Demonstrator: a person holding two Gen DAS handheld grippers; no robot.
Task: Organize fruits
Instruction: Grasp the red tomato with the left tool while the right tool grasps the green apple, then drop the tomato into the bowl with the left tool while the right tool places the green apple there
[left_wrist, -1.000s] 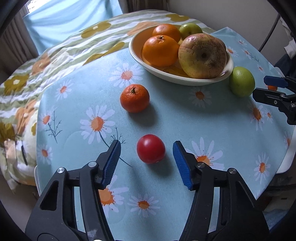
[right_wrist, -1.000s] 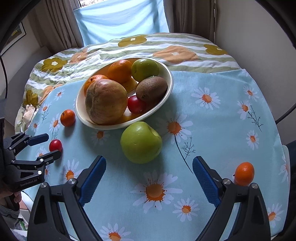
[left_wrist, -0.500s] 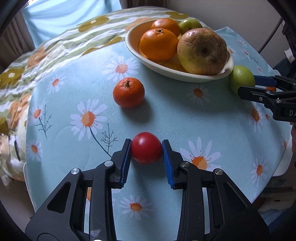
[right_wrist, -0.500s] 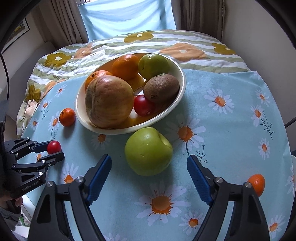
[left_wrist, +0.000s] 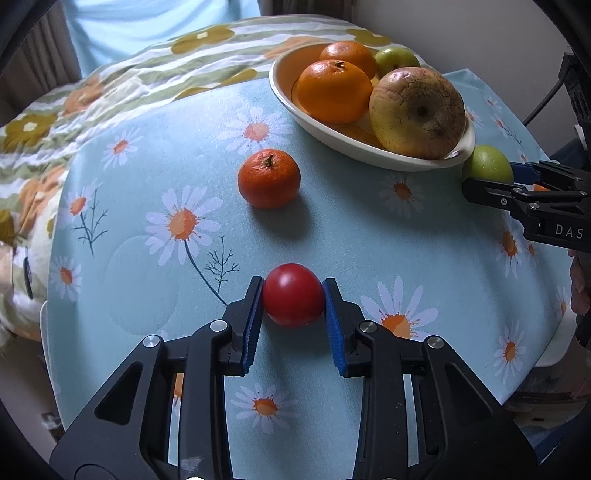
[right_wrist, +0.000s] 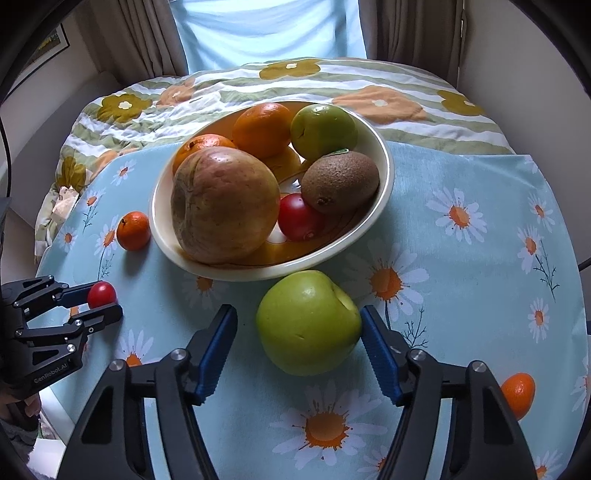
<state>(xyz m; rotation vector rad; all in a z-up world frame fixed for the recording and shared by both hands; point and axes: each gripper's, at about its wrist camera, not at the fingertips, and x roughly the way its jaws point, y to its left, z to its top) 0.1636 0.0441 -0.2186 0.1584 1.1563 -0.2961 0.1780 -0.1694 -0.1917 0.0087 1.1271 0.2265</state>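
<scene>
Left gripper (left_wrist: 293, 295): my blue pads are pressed on both flanks of the small red tomato (left_wrist: 293, 294); it is clamped between them and, as far as I can tell, sitting on the tablecloth (left_wrist: 369, 240) near its left front edge.

Loose mandarin (left_wrist: 269, 178): beyond my left fingers, between the held tomato and the bowl (left_wrist: 284, 92), well apart from both grippers.

Bowl: toward the back of the cloth, middle, already carrying oranges, a big blotchy apple (right_wrist: 225, 203), a kiwi, a green fruit and another tomato.

Right gripper (right_wrist: 299, 345): jaws closing, half wide; the green apple (right_wrist: 308, 326) lies between them, just in front of the bowl's near rim. The right pad looks to be at the apple's skin; a gap shows at the left pad, so I judge no grip yet.

Deciding relation: the apple sits dead ahead between my right fingers, roughly round, dimple turned to the upper right, so no axis to line up. The bowl lies straight beyond it, nearer my right hand than my left.

Small orange fruit (right_wrist: 517, 395): at the cloth's right front edge, outside my right jaw.
</scene>
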